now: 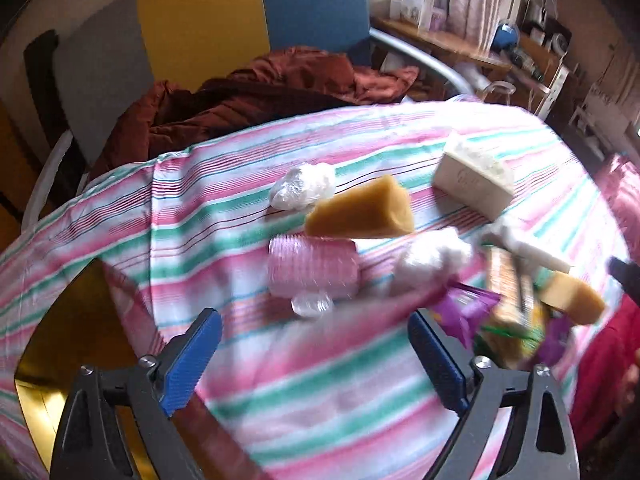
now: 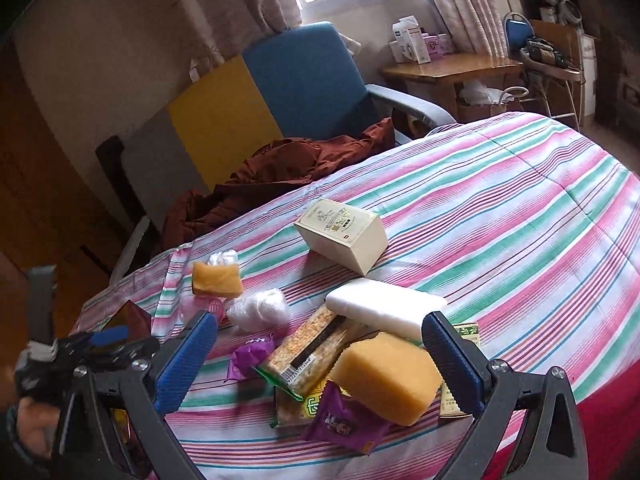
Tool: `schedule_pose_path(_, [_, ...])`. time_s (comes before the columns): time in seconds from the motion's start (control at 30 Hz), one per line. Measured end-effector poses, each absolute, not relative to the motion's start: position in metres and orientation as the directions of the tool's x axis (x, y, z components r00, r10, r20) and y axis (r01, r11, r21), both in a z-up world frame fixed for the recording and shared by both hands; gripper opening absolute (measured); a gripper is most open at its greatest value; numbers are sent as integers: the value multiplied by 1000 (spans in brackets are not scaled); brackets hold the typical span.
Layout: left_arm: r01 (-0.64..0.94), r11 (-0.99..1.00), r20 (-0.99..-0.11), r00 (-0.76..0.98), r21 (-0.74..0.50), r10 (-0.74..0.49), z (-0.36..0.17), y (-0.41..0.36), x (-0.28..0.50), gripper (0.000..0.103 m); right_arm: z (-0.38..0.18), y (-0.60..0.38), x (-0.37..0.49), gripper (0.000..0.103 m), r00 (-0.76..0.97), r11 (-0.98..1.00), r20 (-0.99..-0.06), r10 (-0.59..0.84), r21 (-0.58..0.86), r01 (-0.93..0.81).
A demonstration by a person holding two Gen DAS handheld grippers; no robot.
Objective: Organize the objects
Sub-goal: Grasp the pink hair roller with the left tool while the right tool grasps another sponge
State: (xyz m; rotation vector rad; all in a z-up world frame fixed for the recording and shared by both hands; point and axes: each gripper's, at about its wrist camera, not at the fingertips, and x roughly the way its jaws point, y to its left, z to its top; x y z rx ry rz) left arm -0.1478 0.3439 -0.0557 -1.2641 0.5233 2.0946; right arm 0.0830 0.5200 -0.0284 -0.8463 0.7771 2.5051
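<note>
Objects lie on a striped bedspread [image 2: 520, 216]. In the right wrist view my right gripper [image 2: 320, 356] is open and empty, above a yellow sponge [image 2: 386, 376], a cereal bar pack [image 2: 308, 352], purple wrappers [image 2: 344, 424] and a white foam block [image 2: 384, 308]. A cream box [image 2: 344, 234] lies farther back. My left gripper [image 1: 316, 354] is open and empty, just short of a pink ribbed roller [image 1: 312, 268]. Behind the roller lie a second yellow sponge [image 1: 360, 210], crumpled clear plastic [image 1: 302, 186] and a white plastic wad [image 1: 430, 258]. The left gripper also shows in the right wrist view [image 2: 108, 340].
A blue, yellow and grey chair [image 2: 304, 80] with a brown jacket [image 2: 280, 172] stands behind the bed. A wooden desk [image 2: 448, 68] with small boxes sits under the window. The bed's left edge drops to a wooden floor [image 1: 64, 328].
</note>
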Motion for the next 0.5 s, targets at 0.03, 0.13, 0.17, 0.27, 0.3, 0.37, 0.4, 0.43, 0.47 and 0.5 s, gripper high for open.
schedule_pose_path(0.03, [-690, -724, -896, -329, 13, 297, -63, 350, -154, 98, -29, 520, 83, 103, -744, -774, -646, 170, 379, -506])
schedule_pose_path(0.13, [-678, -735, -904, -322, 14, 280, -78, 359, -165, 99, -32, 518, 80, 103, -736, -775, -660, 152, 382, -503])
schedule_pose_path(0.17, [-676, -737, -906, -317, 8, 281, -82, 361, -168, 100, -33, 517, 79, 103, -733, -777, -665, 143, 383, -499])
schedule_pose_path(0.27, [-669, -743, -916, -295, -6, 272, -93, 369, -179, 100, -37, 513, 72, 103, -720, -793, -684, 116, 373, -482])
schedule_pose_path(0.3, [-662, -749, -918, -289, -12, 270, -97, 369, -182, 97, -38, 511, 69, 103, -715, -797, -690, 107, 370, -477])
schedule_pose_path(0.37, [-647, -761, -928, -255, -45, 272, -104, 367, -189, 77, -41, 509, 64, 103, -707, -803, -702, 87, 371, -467])
schedule_pose_path(0.4, [-638, -766, -932, -226, -79, 284, -107, 364, -192, 69, -42, 509, 61, 103, -703, -802, -707, 74, 376, -463])
schedule_pose_path(0.43, [-633, -767, -929, -212, -105, 302, -107, 360, -193, 68, -42, 509, 57, 103, -700, -802, -712, 56, 386, -456])
schedule_pose_path(0.47, [-637, -762, -926, -210, -115, 315, -106, 358, -192, 68, -42, 509, 54, 103, -699, -802, -714, 39, 395, -448])
schedule_pose_path(0.5, [-638, -759, -923, -206, -125, 325, -104, 355, -191, 68, -41, 509, 49, 103, -700, -801, -714, 17, 409, -438])
